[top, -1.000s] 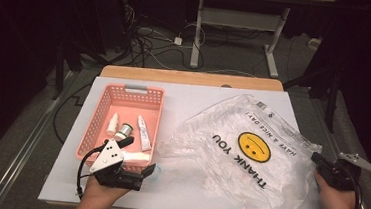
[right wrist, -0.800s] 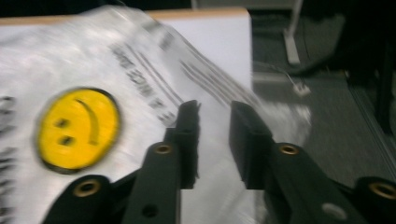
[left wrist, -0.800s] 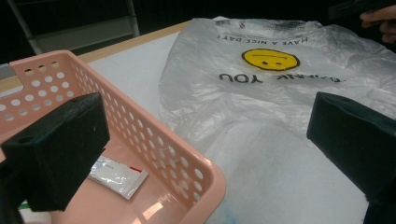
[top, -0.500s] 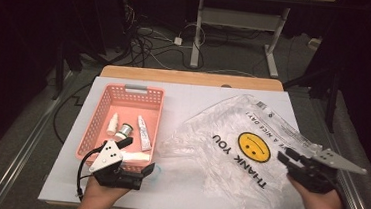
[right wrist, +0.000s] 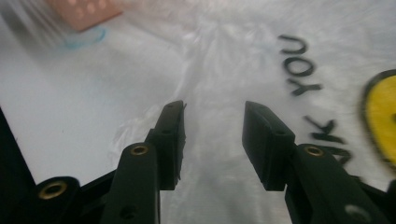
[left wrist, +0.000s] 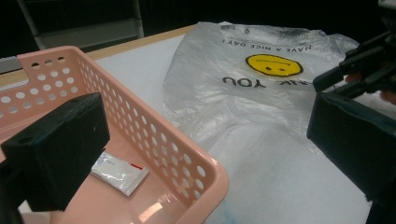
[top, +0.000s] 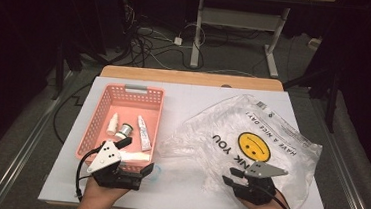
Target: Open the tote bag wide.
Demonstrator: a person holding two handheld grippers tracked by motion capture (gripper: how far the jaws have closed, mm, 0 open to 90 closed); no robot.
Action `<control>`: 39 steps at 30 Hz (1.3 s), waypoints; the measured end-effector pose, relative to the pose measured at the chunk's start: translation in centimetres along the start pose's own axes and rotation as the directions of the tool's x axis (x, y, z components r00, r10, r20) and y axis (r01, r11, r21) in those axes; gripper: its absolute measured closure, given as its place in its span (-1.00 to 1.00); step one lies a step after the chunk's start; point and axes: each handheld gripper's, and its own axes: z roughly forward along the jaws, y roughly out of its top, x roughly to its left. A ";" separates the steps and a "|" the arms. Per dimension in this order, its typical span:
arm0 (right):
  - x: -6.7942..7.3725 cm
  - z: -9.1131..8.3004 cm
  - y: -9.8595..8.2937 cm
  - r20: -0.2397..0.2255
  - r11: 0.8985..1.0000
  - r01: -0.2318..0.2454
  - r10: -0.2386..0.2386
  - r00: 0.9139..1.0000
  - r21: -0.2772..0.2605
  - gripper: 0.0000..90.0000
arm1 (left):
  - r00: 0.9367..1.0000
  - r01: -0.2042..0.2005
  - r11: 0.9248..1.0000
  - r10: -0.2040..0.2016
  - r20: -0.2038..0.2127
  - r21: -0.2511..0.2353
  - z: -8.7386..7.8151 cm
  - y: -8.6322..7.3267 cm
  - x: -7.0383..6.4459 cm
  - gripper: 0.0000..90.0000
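looks like a lab or test room to me, not anyone's home. White-topped table [top: 187, 190] sits on grey carpet, tangle of black cables [top: 148, 41] on the floor behind it, another desk with metal legs [top: 273, 41] further back. Surroundings are dark, just the table is lit.

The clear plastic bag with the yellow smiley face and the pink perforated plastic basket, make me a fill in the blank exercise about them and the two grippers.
1. The clear plastic bag with the yellow smiley face lies flat on the white ____.
2. The right gripper hovers over the bag with its jaws ____.
3. The white sachet lies inside the pink perforated plastic ____.
4. The left gripper, jaws open, sits at the basket's ____ end, by the person.

Missing words: table; open; basket; near
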 end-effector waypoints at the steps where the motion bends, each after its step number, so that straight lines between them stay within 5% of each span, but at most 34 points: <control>1: 0.4 0.4 -0.1 -0.012 1.000 0.011 -0.011 1.000 0.017 0.33 | 1.000 -0.001 1.000 0.001 -0.001 0.001 0.0 0.0 0.0 -1.00; 3: 0.9 1.0 -0.2 -0.022 0.999 0.030 -0.029 0.999 0.041 0.24 | 1.000 -0.001 1.000 0.001 -0.001 0.001 0.0 0.0 0.0 -1.00; 5: 1.1 1.6 -0.2 0.015 0.997 0.047 -0.048 0.999 0.058 0.11 | 1.000 -0.002 1.000 0.002 -0.001 0.001 0.0 0.0 -0.1 -1.00; 8: 0.5 2.4 0.1 0.040 0.997 0.024 -0.027 0.999 0.067 -0.06 | 1.000 -0.003 1.000 0.003 -0.001 0.001 0.1 0.0 -0.1 -1.00; 12: 0.3 3.4 0.0 0.007 0.994 0.018 -0.019 1.000 0.107 -0.12 | 1.000 -0.003 1.000 0.003 -0.001 0.001 0.0 0.0 -0.1 -1.00; 16: 0.7 3.6 -0.2 0.033 0.992 0.060 -0.064 0.997 0.114 0.35 | 1.000 -0.004 1.000 0.004 -0.002 0.002 0.0 0.0 -0.1 -1.00; 21: 0.8 3.5 -0.2 0.024 0.992 0.071 -0.074 0.997 0.109 0.63 | 1.000 -0.006 1.000 0.006 0.000 0.003 -0.1 0.0 -0.2 -1.00; 31: 0.4 3.3 -0.4 0.014 0.993 0.052 -0.054 0.998 0.107 0.96 | 1.000 -0.009 1.000 0.009 -0.001 0.005 -0.1 0.0 -0.2 -1.00; 39: 0.4 2.8 -0.2 0.015 0.996 0.047 -0.048 0.999 0.077 0.99 | 1.000 -0.010 1.000 0.010 -0.002 0.005 -0.1 0.0 -0.2 -1.00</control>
